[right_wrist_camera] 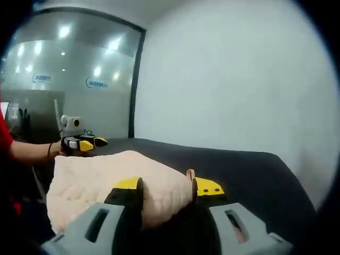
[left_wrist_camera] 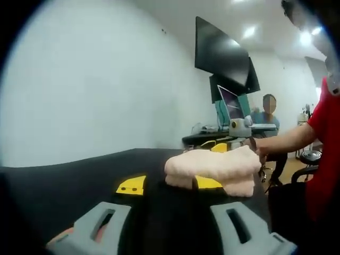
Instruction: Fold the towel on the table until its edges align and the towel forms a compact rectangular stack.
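A folded peach towel (left_wrist_camera: 212,169) lies as a thick stack on the black table (left_wrist_camera: 79,175). My left gripper (left_wrist_camera: 169,185) stands open just in front of it, its yellow-tipped jaws wide apart, the right tip against the towel's lower edge. My right gripper (left_wrist_camera: 240,128), held by a hand, sits at the towel's far end. In the right gripper view the towel (right_wrist_camera: 106,183) pokes a corner between the jaws of my right gripper (right_wrist_camera: 167,186), which are spread wide. Beyond the towel, a hand holds my left gripper (right_wrist_camera: 79,141) over the table (right_wrist_camera: 249,170).
Dark monitors (left_wrist_camera: 220,53) hang on the white wall above a desk (left_wrist_camera: 212,138) where a person (left_wrist_camera: 268,109) sits. A red sleeve (left_wrist_camera: 324,154) and an office chair (left_wrist_camera: 311,156) are at right. A glass wall (right_wrist_camera: 69,79) stands behind the table.
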